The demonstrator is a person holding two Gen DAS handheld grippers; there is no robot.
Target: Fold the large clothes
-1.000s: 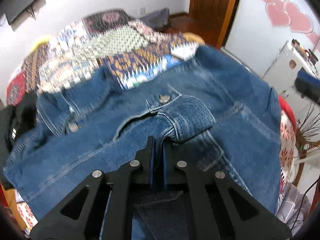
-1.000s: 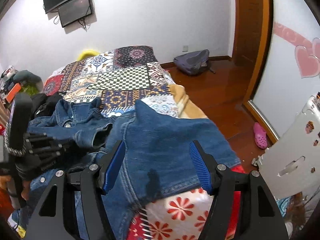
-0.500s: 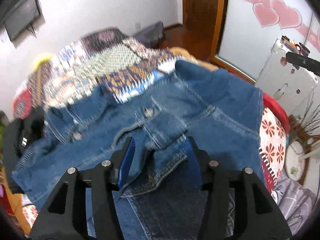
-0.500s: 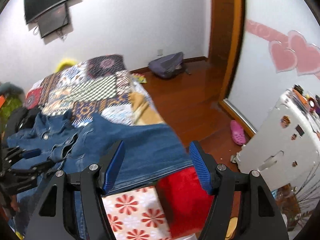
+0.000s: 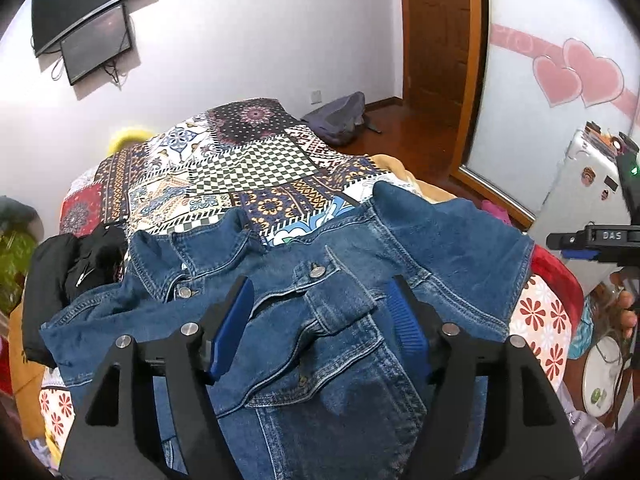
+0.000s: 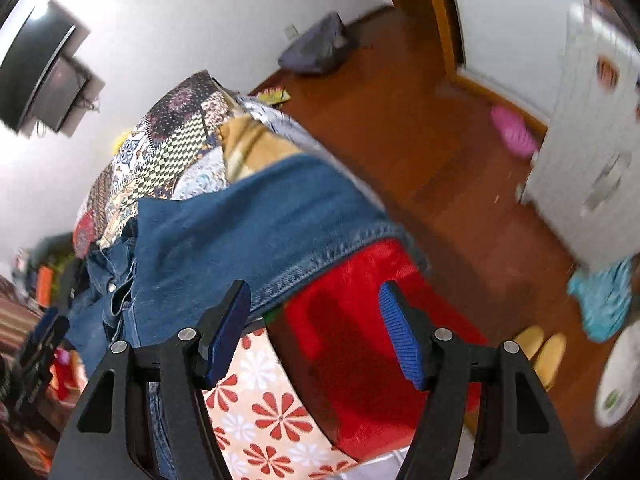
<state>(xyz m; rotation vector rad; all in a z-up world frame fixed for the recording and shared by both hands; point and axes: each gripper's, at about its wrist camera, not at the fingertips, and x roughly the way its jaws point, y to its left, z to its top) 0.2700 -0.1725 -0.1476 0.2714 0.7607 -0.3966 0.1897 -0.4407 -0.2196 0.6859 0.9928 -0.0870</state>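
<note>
A blue denim jacket (image 5: 360,272) lies spread on the bed, collar to the far left, one sleeve with its buttoned cuff (image 5: 340,300) folded across the front. My left gripper (image 5: 320,324) is open and empty, held above that sleeve. In the right wrist view the jacket (image 6: 248,232) hangs over the bed's right edge. My right gripper (image 6: 314,328) is open and empty beyond the jacket's hem, over the red blanket (image 6: 360,336). It also shows at the right edge of the left wrist view (image 5: 592,240).
A patchwork quilt (image 5: 240,164) covers the far bed. Black clothing (image 5: 68,268) lies at the left by the collar. A white cabinet (image 6: 592,152), pink slipper (image 6: 512,128) and yellow slippers (image 6: 540,348) stand on the wooden floor at right. A grey bag (image 5: 340,116) lies by the wall.
My left gripper opened, let go of the sleeve cuff and pulled back and up. My right gripper swung right and tilted, away from the jacket toward the bed's edge.
</note>
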